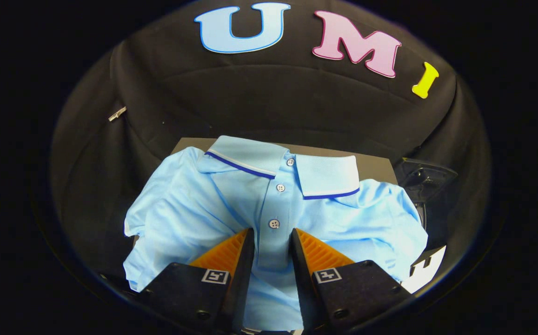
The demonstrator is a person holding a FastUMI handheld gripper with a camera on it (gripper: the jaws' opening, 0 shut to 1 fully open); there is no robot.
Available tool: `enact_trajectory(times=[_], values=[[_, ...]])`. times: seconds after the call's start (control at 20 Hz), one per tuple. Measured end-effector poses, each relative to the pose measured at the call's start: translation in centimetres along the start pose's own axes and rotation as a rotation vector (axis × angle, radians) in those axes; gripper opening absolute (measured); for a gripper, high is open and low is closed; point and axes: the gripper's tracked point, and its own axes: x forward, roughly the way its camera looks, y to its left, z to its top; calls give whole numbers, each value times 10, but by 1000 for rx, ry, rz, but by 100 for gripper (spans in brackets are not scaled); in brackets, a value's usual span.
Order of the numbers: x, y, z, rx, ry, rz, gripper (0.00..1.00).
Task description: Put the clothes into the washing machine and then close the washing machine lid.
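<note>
Between parted fingers of gripper (272,235): shirt (231,204) placket (button just ahead).

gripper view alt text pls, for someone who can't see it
A light blue polo shirt with a navy-trimmed collar lies crumpled on a dark surface, its button placket running between the open gripper fingers. The fingers rest on the fabric at either side of the lowest button. Black cloth hangs behind.

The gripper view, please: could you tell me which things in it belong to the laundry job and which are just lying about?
Belong to the job:
- light blue polo shirt, lying crumpled on the grey surface
- tongs, open, fingers either side of the shirt's button strip

Just lying about:
- grey surface under the shirt
- dark object beyond the shirt's far sleeve; too dim to identify
</note>
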Motion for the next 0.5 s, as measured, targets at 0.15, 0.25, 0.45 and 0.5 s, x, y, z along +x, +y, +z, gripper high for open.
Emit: enact_trajectory(times=[0.15, 0.25, 0.45, 0.5], values=[[-3, -1, 2, 64, -27, 4, 51], [0, 1, 2, 100, -53, -2, 17], [-2, 1, 3, 80, -63, -6, 17], [-3, 2, 0, 92, -57, -2, 17]])
